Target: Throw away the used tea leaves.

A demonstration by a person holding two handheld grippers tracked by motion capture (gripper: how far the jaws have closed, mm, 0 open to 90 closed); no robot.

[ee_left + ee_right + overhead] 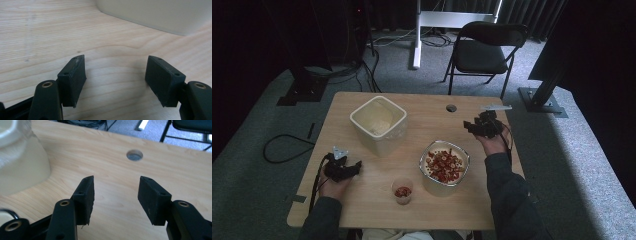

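Observation:
On the wooden table stands a cream square tub with white contents, at the back left. A glass bowl of red and pale pieces sits right of centre. In front of it stands a small clear cup with red bits. My left gripper rests low at the table's left, open, nothing between its jaws; its own view has the tub's base ahead of the gripper. My right gripper hovers behind the bowl, open and empty, pointing toward the tub.
A round cable hole lies in the tabletop at the back. A black folding chair stands beyond the table. Cables trail on the grey carpet at left. Black stand bases flank the table.

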